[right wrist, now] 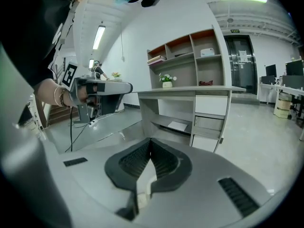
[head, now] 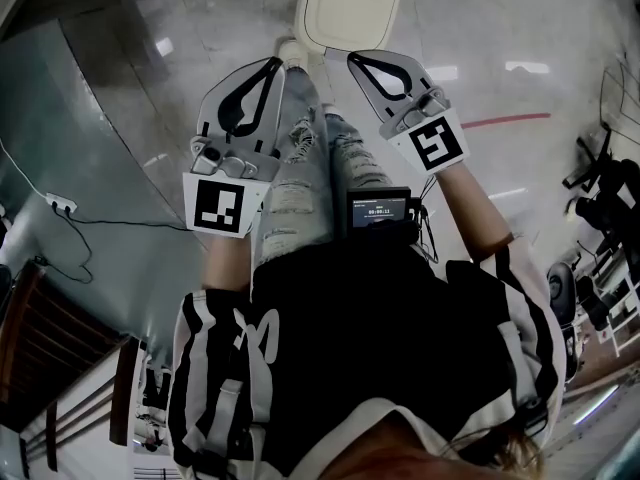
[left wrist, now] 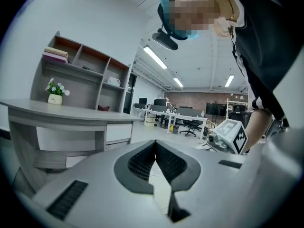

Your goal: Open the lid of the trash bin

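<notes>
Left hand-held gripper [head: 268,68] and right hand-held gripper [head: 362,63], jaws together and empty, point at the shut bin lid [head: 350,6], probably lining up to lift it.

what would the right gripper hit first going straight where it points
Likely the grey desk, straight ahead of the right gripper, jaws shut; the bin lid seems below that line. Depth is unclear.

- The head view looked steeply down over the person's torso, close above the left gripper [head: 272,63] and right gripper [head: 352,58].
- Each gripper view looked nearly level along its own jaws.
- Both gripper views shared the shelf unit [left wrist: 85,80] and desk [left wrist: 61,112], and each caught the other gripper.
</notes>
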The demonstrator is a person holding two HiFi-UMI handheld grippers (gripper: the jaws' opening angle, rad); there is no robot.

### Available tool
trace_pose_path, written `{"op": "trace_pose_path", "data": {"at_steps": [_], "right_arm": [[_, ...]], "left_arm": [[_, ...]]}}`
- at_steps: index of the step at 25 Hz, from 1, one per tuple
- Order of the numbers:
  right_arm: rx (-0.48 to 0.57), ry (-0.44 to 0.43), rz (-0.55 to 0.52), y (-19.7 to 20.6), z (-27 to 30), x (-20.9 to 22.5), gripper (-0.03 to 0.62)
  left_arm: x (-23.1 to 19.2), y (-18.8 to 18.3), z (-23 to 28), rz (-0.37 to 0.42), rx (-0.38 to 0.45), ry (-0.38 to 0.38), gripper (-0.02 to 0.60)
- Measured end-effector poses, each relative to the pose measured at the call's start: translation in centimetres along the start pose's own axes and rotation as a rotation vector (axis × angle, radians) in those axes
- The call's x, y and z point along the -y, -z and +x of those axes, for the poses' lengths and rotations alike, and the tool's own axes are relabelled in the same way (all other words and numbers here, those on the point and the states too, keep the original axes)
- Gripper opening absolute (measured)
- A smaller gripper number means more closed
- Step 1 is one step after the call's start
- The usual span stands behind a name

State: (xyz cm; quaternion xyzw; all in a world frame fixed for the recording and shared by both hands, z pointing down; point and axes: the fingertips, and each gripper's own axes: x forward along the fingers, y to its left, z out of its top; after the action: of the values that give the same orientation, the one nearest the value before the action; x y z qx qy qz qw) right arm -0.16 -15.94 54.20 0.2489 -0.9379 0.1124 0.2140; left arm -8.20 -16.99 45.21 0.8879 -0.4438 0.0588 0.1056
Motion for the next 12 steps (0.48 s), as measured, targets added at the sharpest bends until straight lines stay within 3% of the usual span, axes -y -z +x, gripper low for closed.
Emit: {"op": "trace_pose_path", "data": {"at_steps": [12], "right_arm": [[-0.074,-0.047,0.016,5.2,2.3,-1.1,0.008]], "left_arm": [[0.3,0.2,0.2,0.009,-0.007,0.01,0.008]]}}
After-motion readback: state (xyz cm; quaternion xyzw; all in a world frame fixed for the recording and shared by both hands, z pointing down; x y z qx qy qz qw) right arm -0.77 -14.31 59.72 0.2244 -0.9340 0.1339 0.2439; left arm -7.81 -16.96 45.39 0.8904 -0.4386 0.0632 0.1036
